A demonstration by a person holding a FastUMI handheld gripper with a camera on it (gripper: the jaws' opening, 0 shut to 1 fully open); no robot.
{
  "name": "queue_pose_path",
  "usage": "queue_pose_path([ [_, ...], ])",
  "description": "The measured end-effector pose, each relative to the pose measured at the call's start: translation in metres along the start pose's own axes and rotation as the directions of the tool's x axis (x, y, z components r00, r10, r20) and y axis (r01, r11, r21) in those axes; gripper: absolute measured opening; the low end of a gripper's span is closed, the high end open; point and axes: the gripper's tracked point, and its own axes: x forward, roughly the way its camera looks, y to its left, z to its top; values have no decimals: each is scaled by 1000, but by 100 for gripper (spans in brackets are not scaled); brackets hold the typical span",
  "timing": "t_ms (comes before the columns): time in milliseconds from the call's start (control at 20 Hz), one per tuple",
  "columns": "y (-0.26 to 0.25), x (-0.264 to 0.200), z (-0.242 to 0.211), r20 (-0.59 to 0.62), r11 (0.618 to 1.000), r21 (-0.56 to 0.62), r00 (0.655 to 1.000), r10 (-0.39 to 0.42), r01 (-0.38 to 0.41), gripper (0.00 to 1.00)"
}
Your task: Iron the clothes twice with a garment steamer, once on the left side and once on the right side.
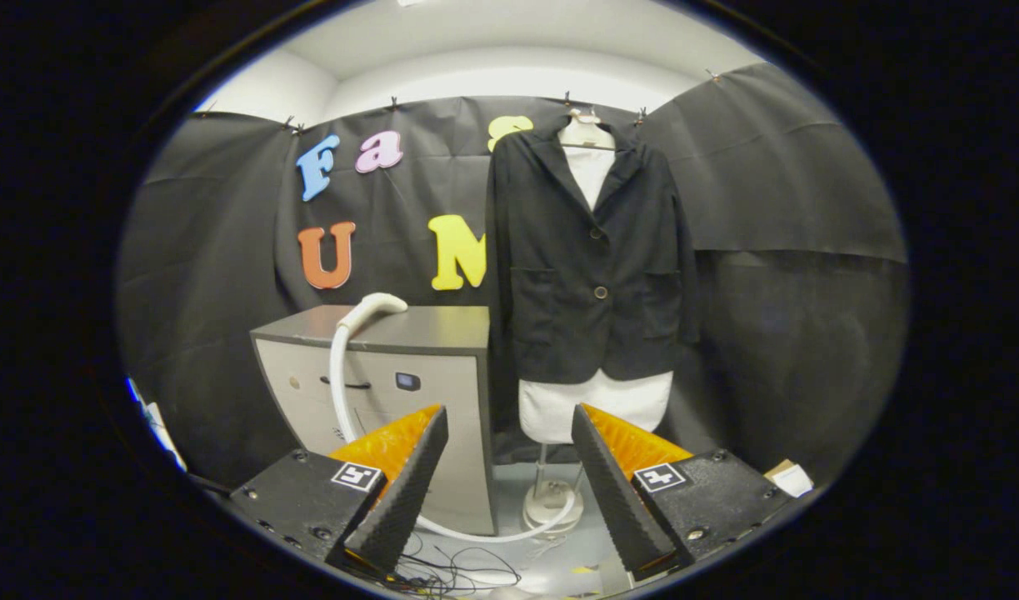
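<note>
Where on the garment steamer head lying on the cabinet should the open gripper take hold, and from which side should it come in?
Probably the curved handle neck of the steamer head, just above where the hose drops off the cabinet. It lies flat and narrow, so approach from above and the front, open gripper fingers straddling its width. The jacket hangs to the right, untouched.

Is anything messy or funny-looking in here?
A little. Loose thin wires lie tangled on the floor just beneath the open, empty hand-held gripper. The steamer's white hose trails off the cabinet and curls around the mannequin stand's base. The black jacket hangs straight and buttoned.
</note>
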Motion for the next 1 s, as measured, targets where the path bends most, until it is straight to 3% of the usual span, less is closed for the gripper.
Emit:
queue_pose_path([
  [450,91,117,67,-49,986,-21,985,166,-167,95],
  [750,171,200,81,-168,960,8,946,278,-281,94],
  [1000,234,255,79,-243,944,-14,917,316,-329,92],
])
